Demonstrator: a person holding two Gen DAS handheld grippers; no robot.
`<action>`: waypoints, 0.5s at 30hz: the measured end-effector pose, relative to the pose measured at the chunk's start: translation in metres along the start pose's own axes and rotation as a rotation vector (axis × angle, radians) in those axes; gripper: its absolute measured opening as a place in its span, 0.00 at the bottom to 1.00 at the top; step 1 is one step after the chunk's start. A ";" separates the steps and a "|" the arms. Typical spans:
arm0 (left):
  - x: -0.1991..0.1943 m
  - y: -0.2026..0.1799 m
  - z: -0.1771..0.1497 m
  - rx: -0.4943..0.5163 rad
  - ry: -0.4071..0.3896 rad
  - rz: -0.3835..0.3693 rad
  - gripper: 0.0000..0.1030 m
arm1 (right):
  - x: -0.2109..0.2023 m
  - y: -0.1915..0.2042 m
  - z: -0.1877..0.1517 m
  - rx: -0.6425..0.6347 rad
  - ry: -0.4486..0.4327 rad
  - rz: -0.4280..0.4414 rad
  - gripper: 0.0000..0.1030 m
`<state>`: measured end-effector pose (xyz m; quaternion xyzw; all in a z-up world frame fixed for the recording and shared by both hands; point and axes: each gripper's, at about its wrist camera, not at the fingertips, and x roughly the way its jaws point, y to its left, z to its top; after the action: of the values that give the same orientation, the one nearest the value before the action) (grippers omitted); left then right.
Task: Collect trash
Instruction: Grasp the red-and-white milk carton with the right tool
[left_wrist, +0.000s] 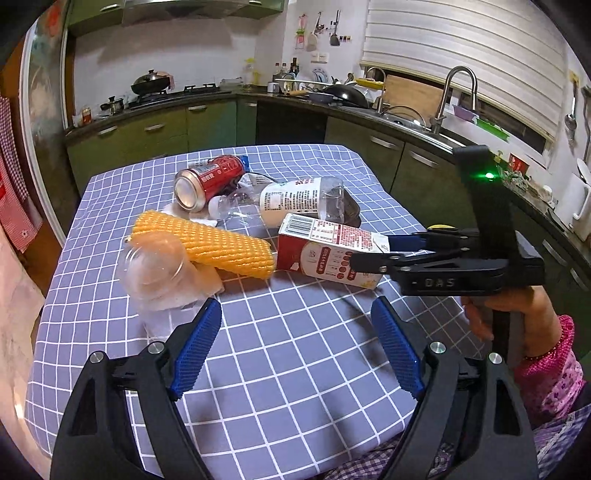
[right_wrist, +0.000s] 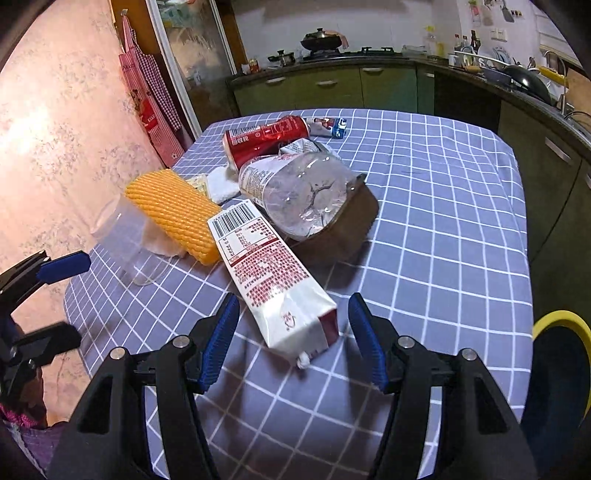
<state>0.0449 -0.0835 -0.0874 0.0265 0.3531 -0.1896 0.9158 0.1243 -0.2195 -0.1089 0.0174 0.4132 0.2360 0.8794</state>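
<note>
Here the trash lies heaped on the table with its blue checked cloth: a milk carton on its side, a crushed clear bottle, a red can, a yellow foam net sleeve, a clear plastic cup and a small wrapper at the far edge. The right gripper hangs with its jaws apart on either side of the carton's spout end, the pads not pressing on it; the left gripper stands wide open over bare cloth, near the cup, holding nothing.

The carton looks empty, so probably light, and its walls are likely to dent; a hold across the narrow body just behind the folded top seems safest, since the coated card may slip. The bottle is already crumpled and would give further; the can is stiffer but rolls; the foam sleeve is soft and squashes; the cup is thin and could crack if squeezed hard at the rim.

The cup seems to hold crumpled white paper; the bottle looks empty; whether the can holds anything cannot be told. A dark bin with a yellow rim shows at the right gripper's side; its inside is hidden.
</note>
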 end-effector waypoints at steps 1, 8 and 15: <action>0.000 -0.002 0.000 0.001 0.001 -0.001 0.80 | -0.001 0.002 -0.001 -0.006 -0.001 0.007 0.57; 0.002 0.001 0.002 -0.015 0.001 -0.002 0.80 | -0.006 0.030 -0.001 -0.053 -0.003 0.042 0.57; 0.001 0.003 0.000 -0.018 0.000 0.007 0.80 | 0.015 0.035 0.000 -0.035 0.046 -0.002 0.46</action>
<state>0.0468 -0.0807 -0.0883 0.0196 0.3546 -0.1832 0.9167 0.1186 -0.1825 -0.1117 -0.0041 0.4291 0.2427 0.8700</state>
